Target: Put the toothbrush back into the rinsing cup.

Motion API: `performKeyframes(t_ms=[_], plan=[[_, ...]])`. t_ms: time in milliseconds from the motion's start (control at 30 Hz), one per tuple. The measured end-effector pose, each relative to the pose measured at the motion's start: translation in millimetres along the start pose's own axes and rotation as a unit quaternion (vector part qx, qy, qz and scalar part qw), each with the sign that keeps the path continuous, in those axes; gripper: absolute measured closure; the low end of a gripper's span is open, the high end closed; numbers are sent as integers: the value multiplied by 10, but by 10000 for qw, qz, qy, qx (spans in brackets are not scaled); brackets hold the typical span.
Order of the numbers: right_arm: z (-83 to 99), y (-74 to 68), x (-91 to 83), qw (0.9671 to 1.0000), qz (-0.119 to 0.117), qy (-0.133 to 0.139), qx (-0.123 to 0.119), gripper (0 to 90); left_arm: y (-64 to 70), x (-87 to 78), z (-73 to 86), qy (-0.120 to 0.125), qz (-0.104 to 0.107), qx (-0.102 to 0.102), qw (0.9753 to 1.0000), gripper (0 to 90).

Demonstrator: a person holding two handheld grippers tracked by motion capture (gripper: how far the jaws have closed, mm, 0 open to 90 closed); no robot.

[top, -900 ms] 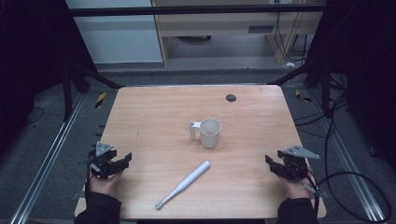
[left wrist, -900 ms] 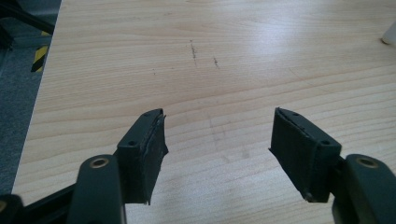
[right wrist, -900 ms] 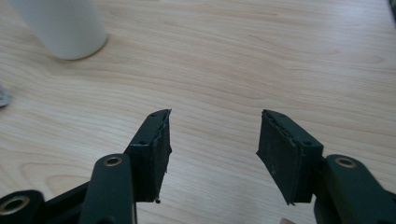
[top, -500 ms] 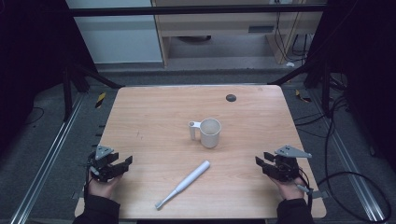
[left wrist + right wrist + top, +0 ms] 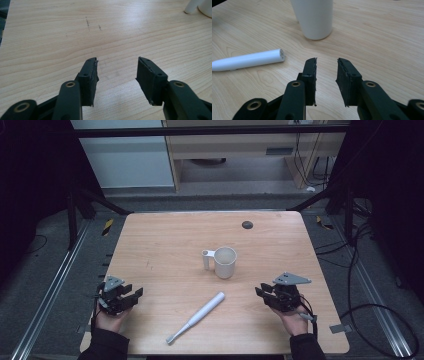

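Note:
A white mug (image 5: 224, 261) stands upright near the middle of the wooden table (image 5: 165, 250), its handle to the left. A white electric toothbrush (image 5: 197, 316) lies slantwise in front of it, head toward the front edge. My left gripper (image 5: 136, 293) is open at the table's front left, nothing between its jaws, which hover over bare wood (image 5: 117, 65). My right gripper (image 5: 260, 291) is open at the front right, pointing left toward the toothbrush's thick end. In the right gripper view the mug (image 5: 314, 17) stands just ahead of the gripper (image 5: 327, 61), and the toothbrush handle (image 5: 249, 60) lies to the left.
A small dark round disc (image 5: 247, 224) sits near the table's far edge. Dark floor, metal frame rails and cables surround the table. The mug's handle (image 5: 191, 6) and body edge peek in at the top right of the left gripper view.
My right gripper has moved left and slightly forward, toward the toothbrush's thick end. My left gripper has shifted only a little.

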State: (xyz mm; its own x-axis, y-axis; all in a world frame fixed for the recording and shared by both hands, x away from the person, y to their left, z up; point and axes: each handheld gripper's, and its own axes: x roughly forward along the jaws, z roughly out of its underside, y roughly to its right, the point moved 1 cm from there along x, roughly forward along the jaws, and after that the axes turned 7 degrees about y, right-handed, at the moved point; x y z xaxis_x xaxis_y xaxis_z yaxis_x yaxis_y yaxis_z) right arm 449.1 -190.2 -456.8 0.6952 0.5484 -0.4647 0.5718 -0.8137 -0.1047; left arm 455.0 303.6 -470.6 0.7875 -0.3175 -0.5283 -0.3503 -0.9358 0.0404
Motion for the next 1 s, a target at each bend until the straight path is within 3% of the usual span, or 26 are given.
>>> performKeyframes(t_ms=[267,1000], plan=[[-60,-156,161,9995,-270,-99,-115,768,29,10,4,-117,39,189,9997,596],[-185,-554,741,9968,-653,-292,-367,890,44,19,-7,-188,54,235,9995,734]])
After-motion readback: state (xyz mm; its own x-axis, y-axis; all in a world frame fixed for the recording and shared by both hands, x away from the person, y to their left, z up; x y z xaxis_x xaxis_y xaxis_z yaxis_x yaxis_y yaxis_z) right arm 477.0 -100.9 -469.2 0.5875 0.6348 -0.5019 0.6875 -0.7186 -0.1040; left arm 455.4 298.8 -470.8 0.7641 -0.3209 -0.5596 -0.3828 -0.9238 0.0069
